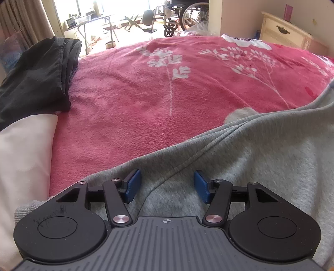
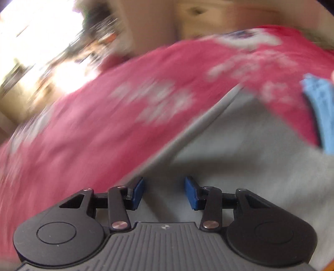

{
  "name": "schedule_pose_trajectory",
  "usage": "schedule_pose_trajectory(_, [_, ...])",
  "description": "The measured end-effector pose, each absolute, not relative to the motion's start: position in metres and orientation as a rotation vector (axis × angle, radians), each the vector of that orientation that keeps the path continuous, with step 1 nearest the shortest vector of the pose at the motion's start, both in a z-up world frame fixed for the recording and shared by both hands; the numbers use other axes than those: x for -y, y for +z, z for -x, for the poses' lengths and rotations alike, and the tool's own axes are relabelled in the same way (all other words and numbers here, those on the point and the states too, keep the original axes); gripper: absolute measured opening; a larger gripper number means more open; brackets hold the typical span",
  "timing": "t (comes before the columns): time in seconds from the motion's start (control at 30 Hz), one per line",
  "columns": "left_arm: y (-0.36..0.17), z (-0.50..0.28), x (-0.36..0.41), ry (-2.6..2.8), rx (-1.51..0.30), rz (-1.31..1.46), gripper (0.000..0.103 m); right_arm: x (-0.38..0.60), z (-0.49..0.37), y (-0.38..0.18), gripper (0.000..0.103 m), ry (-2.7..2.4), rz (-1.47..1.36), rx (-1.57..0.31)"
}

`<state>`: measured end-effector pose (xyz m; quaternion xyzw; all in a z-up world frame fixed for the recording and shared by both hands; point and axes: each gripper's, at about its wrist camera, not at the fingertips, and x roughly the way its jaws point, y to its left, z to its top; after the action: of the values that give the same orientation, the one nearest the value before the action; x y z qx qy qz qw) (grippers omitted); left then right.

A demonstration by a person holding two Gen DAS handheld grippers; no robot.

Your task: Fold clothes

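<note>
A grey sweatshirt (image 1: 261,150) lies spread over the near right part of a pink floral blanket (image 1: 135,93). My left gripper (image 1: 167,186) hovers open just above the sweatshirt's edge, blue pads (image 1: 132,185) apart with nothing between them. In the right wrist view, which is motion-blurred and tilted, the same grey sweatshirt (image 2: 240,146) fills the lower right. My right gripper (image 2: 165,192) stands open over it, holding nothing. A folded edge of the grey cloth (image 2: 187,133) runs diagonally ahead of it.
A folded black garment (image 1: 39,75) rests at the blanket's far left, with a white cloth (image 1: 25,158) below it. A light blue item (image 2: 321,116) shows at the right edge. Beyond the bed stand a wheelchair (image 1: 187,14), a folding table (image 1: 87,20) and a cream dresser (image 1: 286,31).
</note>
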<state>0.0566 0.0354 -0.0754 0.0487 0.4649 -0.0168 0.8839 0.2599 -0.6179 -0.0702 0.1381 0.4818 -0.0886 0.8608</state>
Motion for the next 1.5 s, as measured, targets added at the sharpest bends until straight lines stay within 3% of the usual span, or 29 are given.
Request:
schedule_pose_trajectory(0.07, [-0.075, -0.059, -0.034, -0.034, -0.979, -0.107, 0.057, 0.634, -0.267, -0.065, 0.045, -0.293, -0.303, -0.979])
schedule_pose_trajectory(0.17, [-0.073, -0.064, -0.033, -0.040, -1.008, -0.118, 0.057, 0.658, -0.278, -0.058, 0.055, -0.454, -0.322, -0.928])
schedule_pose_trajectory(0.3, [-0.070, -0.075, -0.035, -0.061, -1.068, -0.125, 0.058, 0.672, -0.260, -0.038, 0.055, -0.416, -0.359, -0.889])
schedule_pose_trajectory(0.7, [-0.072, -0.076, -0.043, -0.103, -1.089, -0.098, 0.058, 0.561, -0.139, 0.056, 0.056, 0.005, 0.032, -1.067])
schedule_pose_trajectory(0.9, [-0.074, -0.062, -0.045, -0.106, -1.003, -0.089, 0.058, 0.518, -0.057, 0.010, 0.056, 0.037, 0.234, -1.252])
schedule_pose_trajectory(1.07, [-0.074, -0.063, -0.046, -0.104, -0.998, -0.077, 0.058, 0.506, -0.041, -0.043, 0.056, 0.020, 0.461, -1.339])
schedule_pose_trajectory(1.23, [-0.077, -0.061, -0.045, -0.109, -0.974, -0.084, 0.060, 0.509, -0.038, -0.055, 0.055, -0.008, 0.534, -1.333])
schedule_pose_trajectory(1.37, [-0.077, -0.059, -0.046, -0.112, -0.965, -0.085, 0.060, 0.514, -0.037, -0.061, 0.042, -0.031, 0.577, -1.320])
schedule_pose_trajectory(1.5, [-0.077, -0.060, -0.046, -0.108, -0.966, -0.080, 0.060, 0.518, -0.036, -0.067, 0.042, -0.055, 0.620, -1.306])
